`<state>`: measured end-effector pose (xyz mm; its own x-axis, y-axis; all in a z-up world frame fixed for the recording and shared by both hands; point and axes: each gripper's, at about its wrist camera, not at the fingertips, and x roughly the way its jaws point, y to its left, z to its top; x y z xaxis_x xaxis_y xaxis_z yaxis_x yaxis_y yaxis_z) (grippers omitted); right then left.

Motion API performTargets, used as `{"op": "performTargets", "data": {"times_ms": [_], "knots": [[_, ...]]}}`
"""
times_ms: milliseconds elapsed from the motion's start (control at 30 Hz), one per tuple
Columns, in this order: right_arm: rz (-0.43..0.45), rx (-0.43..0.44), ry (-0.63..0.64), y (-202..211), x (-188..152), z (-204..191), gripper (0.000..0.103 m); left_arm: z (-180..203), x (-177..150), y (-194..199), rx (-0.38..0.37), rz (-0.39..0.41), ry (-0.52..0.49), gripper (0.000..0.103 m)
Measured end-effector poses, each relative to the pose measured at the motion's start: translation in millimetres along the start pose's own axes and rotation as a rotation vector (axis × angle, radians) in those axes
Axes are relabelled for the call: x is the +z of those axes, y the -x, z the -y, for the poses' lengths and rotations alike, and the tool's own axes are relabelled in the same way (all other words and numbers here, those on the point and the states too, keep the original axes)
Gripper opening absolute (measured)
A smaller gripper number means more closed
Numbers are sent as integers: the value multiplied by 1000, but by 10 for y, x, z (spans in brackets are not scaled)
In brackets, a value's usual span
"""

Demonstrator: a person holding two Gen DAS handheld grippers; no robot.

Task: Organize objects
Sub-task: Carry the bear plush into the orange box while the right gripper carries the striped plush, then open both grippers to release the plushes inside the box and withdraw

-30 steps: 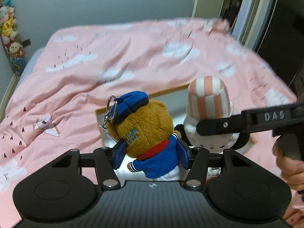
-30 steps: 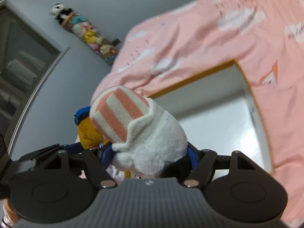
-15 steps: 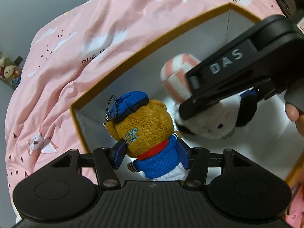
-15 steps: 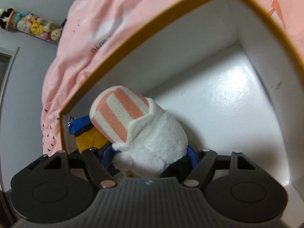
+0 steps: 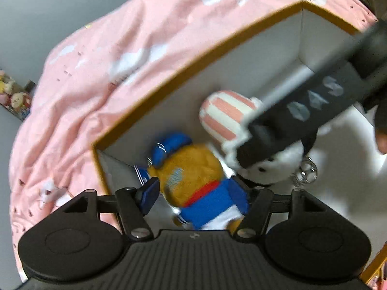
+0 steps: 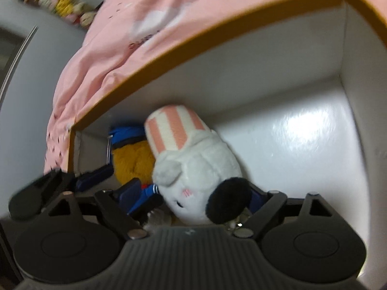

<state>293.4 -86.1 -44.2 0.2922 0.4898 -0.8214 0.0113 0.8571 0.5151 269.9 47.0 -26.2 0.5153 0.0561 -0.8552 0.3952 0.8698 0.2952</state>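
While the pink bedspread (image 5: 101, 77) with its white cloud print fills the left of both views, a row of small plush toys (image 6: 55, 4) lines the grey wall at the far upper left. Next comes the open box (image 5: 169, 82), white inside with a mustard-brown rim, sitting on the bedspread. Down in its near left corner lies the brown bear plush (image 5: 193, 169), in a blue cap and a blue jacket with a red collar, between the blue pads of the left gripper (image 5: 196, 193). Those jaws have just been opening: the left pad stands clear of the bear with a gap showing, and the right pad is mostly hidden behind the jacket, so the bear looks released. Touching the bear on its right is the white plush (image 6: 193, 169) with a pink-and-white striped hat and a black ear, lying tilted on the box floor with a clear keyring (image 5: 306, 171) beside it. The right gripper (image 6: 193, 198) straddles it, and its jaws too have just been opening; the left pad stands off the white fur, though the right pad is hidden behind the black ear. Further right the glossy white floor of the box is bare, and a fingertip (image 5: 381, 142) shows at the edge.
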Motion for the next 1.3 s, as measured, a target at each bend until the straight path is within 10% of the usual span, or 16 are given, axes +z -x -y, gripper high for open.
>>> {"op": "performTargets", "data": {"times_ms": [500,967,1300], "knots": [[84,-79,480,193,-35,-251,72,208,-106,327,-58,11,-106,70],[-103,129,189,-62,194,158,57,44,-108,151,-53,-19,-30,37],[59,22,212,-119,114,-141,56,-15,-18,48,-30,-13,38,35]]}}
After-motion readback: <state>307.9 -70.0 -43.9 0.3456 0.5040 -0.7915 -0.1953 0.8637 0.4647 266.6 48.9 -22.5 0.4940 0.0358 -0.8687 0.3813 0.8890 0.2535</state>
